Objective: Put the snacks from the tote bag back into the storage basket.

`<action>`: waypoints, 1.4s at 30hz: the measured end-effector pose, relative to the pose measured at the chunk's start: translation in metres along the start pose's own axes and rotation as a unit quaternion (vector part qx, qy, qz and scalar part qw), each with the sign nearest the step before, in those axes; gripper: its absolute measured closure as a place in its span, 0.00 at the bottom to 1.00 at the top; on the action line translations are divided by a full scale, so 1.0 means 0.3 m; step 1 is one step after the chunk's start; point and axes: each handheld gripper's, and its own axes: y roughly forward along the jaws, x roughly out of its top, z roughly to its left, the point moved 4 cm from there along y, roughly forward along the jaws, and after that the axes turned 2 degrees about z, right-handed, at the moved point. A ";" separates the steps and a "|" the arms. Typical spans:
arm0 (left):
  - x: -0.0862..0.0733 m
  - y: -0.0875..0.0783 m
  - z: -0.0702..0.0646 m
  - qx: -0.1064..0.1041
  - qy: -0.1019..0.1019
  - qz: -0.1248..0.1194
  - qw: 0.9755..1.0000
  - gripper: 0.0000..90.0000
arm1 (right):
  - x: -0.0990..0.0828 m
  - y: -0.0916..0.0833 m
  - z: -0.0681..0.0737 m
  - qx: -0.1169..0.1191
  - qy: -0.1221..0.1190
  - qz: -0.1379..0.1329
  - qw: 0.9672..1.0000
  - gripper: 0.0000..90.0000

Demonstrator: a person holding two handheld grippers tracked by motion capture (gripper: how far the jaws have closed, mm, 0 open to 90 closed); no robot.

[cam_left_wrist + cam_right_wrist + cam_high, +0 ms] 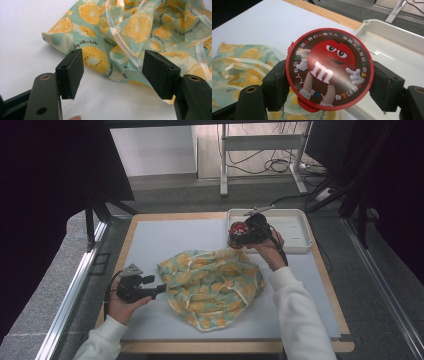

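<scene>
Beside the tray (300, 227), right gripper (239, 236) clamps the candy tub (329, 68); left gripper (113, 72) gapes.

The fruit-print bag (140, 32) is thin matt cloth with a shiny ribbon. The candy tin lid (329, 68) looks glossy and smooth. The white tray (397, 42) is shiny plastic.
</scene>
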 end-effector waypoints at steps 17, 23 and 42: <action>-0.002 -0.001 0.004 0.001 -0.002 0.000 1.000 0.38 | 0.010 0.041 -0.091 -0.041 0.015 0.007 0.999 0.28; -0.003 0.000 0.006 0.001 -0.003 0.000 1.000 0.38 | 0.023 0.065 -0.109 -0.054 0.014 0.009 0.998 0.28; -0.005 -0.001 0.007 0.000 -0.002 0.001 1.000 0.37 | -0.011 0.183 -0.148 -0.073 0.020 0.034 0.997 0.28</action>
